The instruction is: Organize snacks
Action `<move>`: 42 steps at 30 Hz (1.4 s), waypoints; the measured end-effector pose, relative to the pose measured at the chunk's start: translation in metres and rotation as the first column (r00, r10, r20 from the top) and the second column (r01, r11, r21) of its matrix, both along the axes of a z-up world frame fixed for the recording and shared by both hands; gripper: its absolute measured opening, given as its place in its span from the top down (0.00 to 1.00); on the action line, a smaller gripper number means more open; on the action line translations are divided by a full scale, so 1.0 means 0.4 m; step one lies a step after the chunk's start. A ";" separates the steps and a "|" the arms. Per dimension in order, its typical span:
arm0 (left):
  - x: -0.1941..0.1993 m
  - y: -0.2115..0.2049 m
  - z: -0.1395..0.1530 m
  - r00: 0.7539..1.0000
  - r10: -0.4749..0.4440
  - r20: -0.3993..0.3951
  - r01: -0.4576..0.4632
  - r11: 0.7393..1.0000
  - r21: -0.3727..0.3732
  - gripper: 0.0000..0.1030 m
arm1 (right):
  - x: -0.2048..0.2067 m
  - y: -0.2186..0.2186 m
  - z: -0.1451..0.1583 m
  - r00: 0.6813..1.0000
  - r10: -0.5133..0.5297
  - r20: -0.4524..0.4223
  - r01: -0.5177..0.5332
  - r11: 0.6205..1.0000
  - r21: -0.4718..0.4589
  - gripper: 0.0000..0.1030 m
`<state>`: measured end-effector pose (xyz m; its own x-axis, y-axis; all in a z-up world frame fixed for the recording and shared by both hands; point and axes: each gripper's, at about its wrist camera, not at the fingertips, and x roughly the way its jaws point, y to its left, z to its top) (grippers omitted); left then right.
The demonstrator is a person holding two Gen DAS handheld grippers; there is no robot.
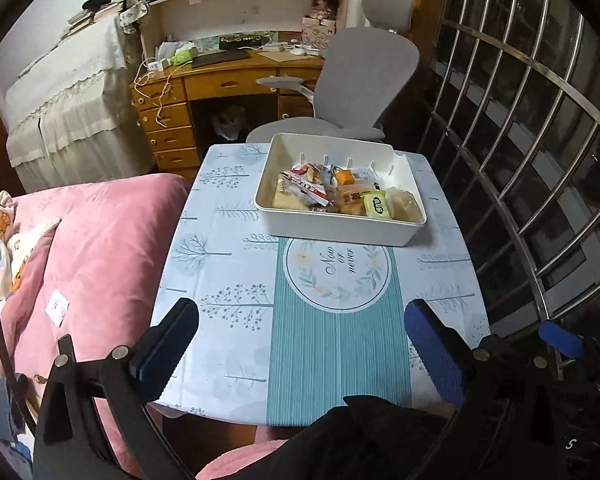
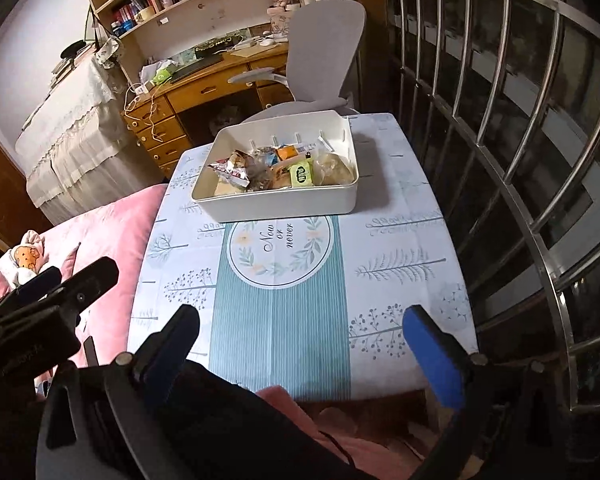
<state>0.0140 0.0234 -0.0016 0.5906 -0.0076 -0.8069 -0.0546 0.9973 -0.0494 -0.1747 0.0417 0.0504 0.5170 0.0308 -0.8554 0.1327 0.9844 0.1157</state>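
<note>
Both tongs stand wide and empty: my left tongs [image 1: 300,344] and my right tongs [image 2: 302,344] hover over the near end of the desk, ribbed blue pads apart with nothing between them. The assorted wrapped snacks [image 1: 340,196], crinkly foil and clear plastic packets in red, orange and yellow-green, lie heaped in the white rectangular plastic bin [image 1: 340,226] at the far end of the desk, well apart from either tool. I judge the sorting nearly or wholly done, since I see no loose packet on the cloth. Risks from here: the glossy blue-and-white tree-print tablecloth [image 1: 228,264] looks slick, so a nudge could slide the smooth, hard-walled bin toward the far edge; thin, slippery wrappers could squirt out of a pinch or tear; the heap is loose, so lifting one packet may drag its neighbours over the rim. A soft pink quilt [image 1: 100,248] crowds the desk's left edge, and steel window bars [image 1: 532,160] stand close on the right.
</note>
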 end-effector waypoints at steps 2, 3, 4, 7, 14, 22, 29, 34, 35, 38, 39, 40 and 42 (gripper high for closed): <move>0.001 -0.004 -0.004 1.000 -0.007 -0.003 0.007 1.000 0.004 0.01 | 0.001 0.006 -0.004 1.000 0.008 -0.006 -0.008 1.000 0.000 0.01; 0.000 -0.006 -0.004 1.000 -0.011 -0.003 0.011 1.000 0.006 0.01 | 0.000 0.008 -0.005 1.000 0.009 -0.009 -0.009 1.000 -0.003 0.01; 0.000 -0.008 -0.005 1.000 -0.017 -0.003 0.017 1.000 0.007 0.01 | -0.001 0.008 -0.006 1.000 0.007 -0.011 -0.007 1.000 -0.006 0.01; -0.002 -0.014 -0.011 1.000 -0.028 -0.009 0.028 1.000 0.008 0.01 | -0.006 0.007 -0.012 1.000 0.000 -0.022 0.000 1.000 -0.005 0.01; -0.003 -0.027 -0.025 0.998 -0.054 -0.033 0.054 0.999 0.005 0.01 | -0.016 0.002 -0.027 0.998 -0.016 -0.058 0.016 1.000 0.000 0.01; -0.003 -0.025 -0.030 0.998 -0.044 -0.039 0.045 0.999 0.020 0.01 | -0.017 0.004 -0.037 0.998 -0.011 -0.067 0.011 1.000 0.005 0.01; 0.001 -0.030 -0.031 0.998 -0.042 -0.040 0.044 0.998 0.034 0.01 | -0.014 0.007 -0.042 0.997 -0.007 -0.074 0.007 1.000 0.008 0.01; 0.000 -0.032 -0.027 0.999 -0.037 -0.036 0.039 0.998 0.043 0.01 | -0.013 0.008 -0.042 0.997 -0.006 -0.072 0.007 1.000 0.009 0.01; 0.000 -0.031 -0.027 0.999 -0.038 -0.036 0.039 0.998 0.043 0.01 | -0.011 0.007 -0.045 0.997 -0.005 -0.073 0.006 1.000 0.009 0.01; -0.001 -0.032 -0.027 0.999 -0.037 -0.036 0.038 0.998 0.042 0.01 | -0.006 0.005 -0.048 0.997 -0.003 -0.077 0.004 1.000 0.009 0.01; -0.001 -0.033 -0.026 0.999 -0.037 -0.037 0.039 0.998 0.043 0.01 | -0.006 0.006 -0.050 0.997 -0.002 -0.078 0.003 1.000 0.009 0.01; -0.001 -0.032 -0.027 0.999 -0.036 -0.036 0.038 0.998 0.043 0.01 | -0.005 0.003 -0.049 0.997 -0.001 -0.078 0.002 1.000 0.009 0.01; 0.000 -0.033 -0.027 0.999 -0.036 -0.037 0.037 0.998 0.042 0.01 | -0.004 0.003 -0.051 0.997 -0.001 -0.079 0.002 1.000 0.009 0.01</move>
